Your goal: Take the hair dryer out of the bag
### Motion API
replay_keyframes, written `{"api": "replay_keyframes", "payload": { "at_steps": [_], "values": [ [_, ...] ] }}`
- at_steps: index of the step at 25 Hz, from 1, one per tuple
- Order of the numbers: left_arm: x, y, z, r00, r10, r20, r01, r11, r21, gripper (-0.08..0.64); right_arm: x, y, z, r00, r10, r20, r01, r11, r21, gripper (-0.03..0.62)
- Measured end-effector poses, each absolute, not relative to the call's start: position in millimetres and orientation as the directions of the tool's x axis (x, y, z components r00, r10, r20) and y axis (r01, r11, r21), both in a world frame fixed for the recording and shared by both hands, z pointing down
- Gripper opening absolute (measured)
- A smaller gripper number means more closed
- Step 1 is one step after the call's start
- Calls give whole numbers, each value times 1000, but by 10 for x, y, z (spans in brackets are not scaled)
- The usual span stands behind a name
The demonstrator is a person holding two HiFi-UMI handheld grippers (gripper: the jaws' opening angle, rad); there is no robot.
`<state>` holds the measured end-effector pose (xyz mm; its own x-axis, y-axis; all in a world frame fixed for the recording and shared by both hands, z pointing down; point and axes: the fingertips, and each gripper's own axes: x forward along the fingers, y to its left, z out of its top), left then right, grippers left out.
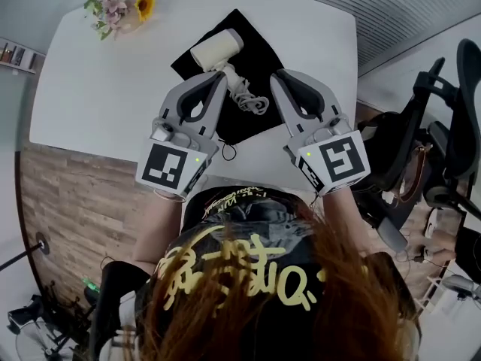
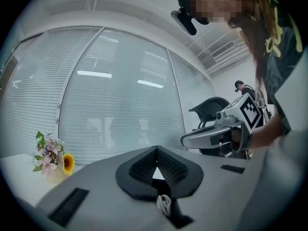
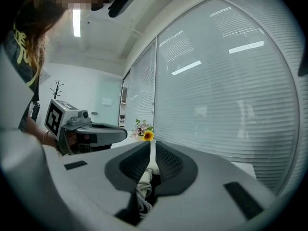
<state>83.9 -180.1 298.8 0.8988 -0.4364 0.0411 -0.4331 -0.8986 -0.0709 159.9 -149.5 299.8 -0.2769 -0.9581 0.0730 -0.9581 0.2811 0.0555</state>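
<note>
Lying on the black bag (image 1: 259, 51) at the far middle of the white tabletop (image 1: 98, 89), the cream hair dryer (image 1: 216, 50) has its head toward the far left, past the bag's edge. Its handle runs near-right to a coiled cord (image 1: 254, 102). Its whole body is in sight, so it is judged largely free of the bag. Whether any part sits under fabric cannot be told.

The left gripper (image 2: 156, 150) is level, its fingers (image 2: 139, 170) together at the tips with nothing seen pinched. Bag fabric and a loop of cord show below them. The right gripper (image 3: 150, 146) is level too. Its fingers (image 3: 168, 162) are almost together with the white cord end between the pads, which look to bear on it.

Recommendation: a pull on the cord alone would strain its joint with the handle, so a hold on the handle is sounder. The bag is light and would likely ride along, so the left gripper should pin it flat. Draw the dryer toward bare tabletop and keep the coil from snagging.

Writing: none legible on dryer or bag. Each gripper's cube carries a black-and-white square marker, no words. Yellow script on the person's dark top (image 1: 225, 277) cannot be read. Flowers (image 1: 120, 6) stand at the far left corner.
</note>
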Motion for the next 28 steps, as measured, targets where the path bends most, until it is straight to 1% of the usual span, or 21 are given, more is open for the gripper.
{"api": "replay_keyframes", "payload": {
  "at_steps": [4, 9, 21, 28],
  "values": [
    [809, -1771, 2975, 900, -435, 39, -432, -899, -70, -6, 1587, -1485, 2969, -269, -961, 61, -961, 272, 46, 21],
    [779, -1777, 2979, 898, -437, 40, -435, -899, -60, -6, 1533, -1485, 2973, -278, -958, 63, -956, 282, 75, 3],
    [714, -1829, 3005, 900, -434, 48, -431, -901, -57, -6, 1457, -1539, 2970, -262, -963, 69, -957, 268, 110, 2],
    [708, -1860, 2992, 902, -429, 49, -426, -903, -55, -6, 1461, -1570, 2983, -254, -964, 80, -960, 261, 96, 2]
  ]
}}
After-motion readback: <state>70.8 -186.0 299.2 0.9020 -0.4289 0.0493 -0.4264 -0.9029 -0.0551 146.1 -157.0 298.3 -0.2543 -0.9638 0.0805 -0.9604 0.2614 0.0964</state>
